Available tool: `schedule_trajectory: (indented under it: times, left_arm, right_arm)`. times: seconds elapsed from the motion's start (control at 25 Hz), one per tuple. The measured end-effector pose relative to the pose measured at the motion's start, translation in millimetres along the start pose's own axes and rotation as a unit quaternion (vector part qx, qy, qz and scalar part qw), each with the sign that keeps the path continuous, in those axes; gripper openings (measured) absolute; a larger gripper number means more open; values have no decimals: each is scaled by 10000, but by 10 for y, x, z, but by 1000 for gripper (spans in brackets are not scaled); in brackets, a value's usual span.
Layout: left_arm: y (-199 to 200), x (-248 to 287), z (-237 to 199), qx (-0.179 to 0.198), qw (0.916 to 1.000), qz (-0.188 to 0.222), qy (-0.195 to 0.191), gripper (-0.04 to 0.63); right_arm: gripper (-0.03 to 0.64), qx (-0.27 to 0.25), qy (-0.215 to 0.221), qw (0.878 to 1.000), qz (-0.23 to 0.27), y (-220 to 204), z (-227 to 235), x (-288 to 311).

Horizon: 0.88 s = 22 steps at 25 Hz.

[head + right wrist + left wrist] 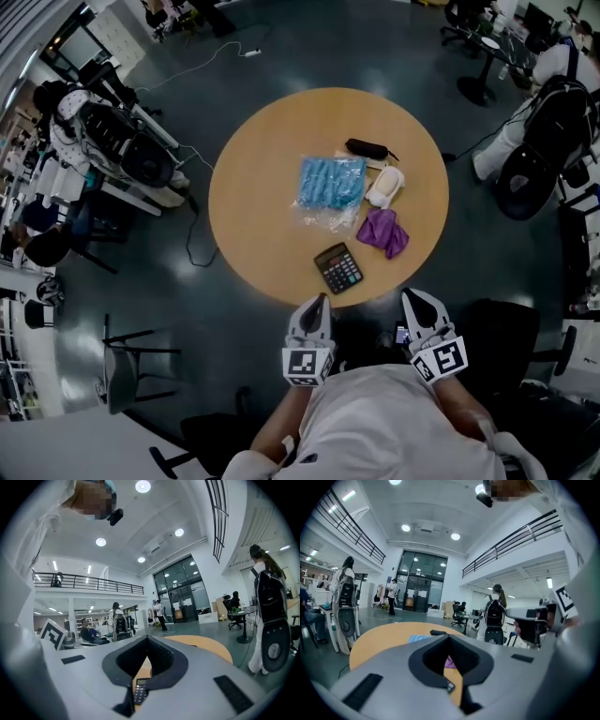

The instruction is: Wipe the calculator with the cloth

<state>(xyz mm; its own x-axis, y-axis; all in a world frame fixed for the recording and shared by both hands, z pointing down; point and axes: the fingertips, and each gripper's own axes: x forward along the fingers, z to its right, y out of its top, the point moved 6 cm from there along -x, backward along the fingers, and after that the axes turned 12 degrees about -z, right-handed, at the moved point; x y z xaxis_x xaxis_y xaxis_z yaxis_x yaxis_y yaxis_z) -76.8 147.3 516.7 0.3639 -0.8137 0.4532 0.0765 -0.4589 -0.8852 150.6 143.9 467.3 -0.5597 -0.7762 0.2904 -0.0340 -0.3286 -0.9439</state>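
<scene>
A black calculator [338, 268] lies near the front edge of the round wooden table [253, 206]. A crumpled purple cloth [383, 232] sits just behind it to the right. My left gripper [319, 302] hangs shut and empty off the table's near edge, just in front of the calculator. My right gripper [411, 296] is also shut and empty, a little off the edge to the calculator's right. In the left gripper view the cloth [449, 662] shows through the notch of the left gripper [450, 637]. The right gripper view shows the calculator [139, 691] below the right gripper [147, 640].
A blue pack in clear wrap [331, 184], a white object [384, 187] and a black pouch [367, 149] lie farther back on the table. Office chairs [525, 178] and equipment [122, 141] stand around on the dark floor. People stand in the hall beyond.
</scene>
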Motion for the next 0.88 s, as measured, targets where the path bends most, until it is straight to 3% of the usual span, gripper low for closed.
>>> schedule_trajectory:
  times: [0.24,0.48,0.68,0.8,0.88]
  left_arm:
    - [-62,481,-456,234,9976,-405,-506,8]
    - [-9,970,-848,927,9874,-670,-1096,6]
    - [-259,1363,-1033,668,9830,-1088,-1321,7]
    - [-540,1690,-1104,475,9677,-1768,-1735,24]
    - [-681,1968,-1166,399,9488,-2368,-2054,143]
  right_arm:
    - [17,106,-382,9992,46,45,16,431]
    - [17,308,-649,9974,-23,89,52,759]
    - [17,160,-313,9993,-81,148,150,996]
    - [17,82,-104,9999,-68,184,217,1082]
    - [17,118,-42,9998,-122,163,274,1125]
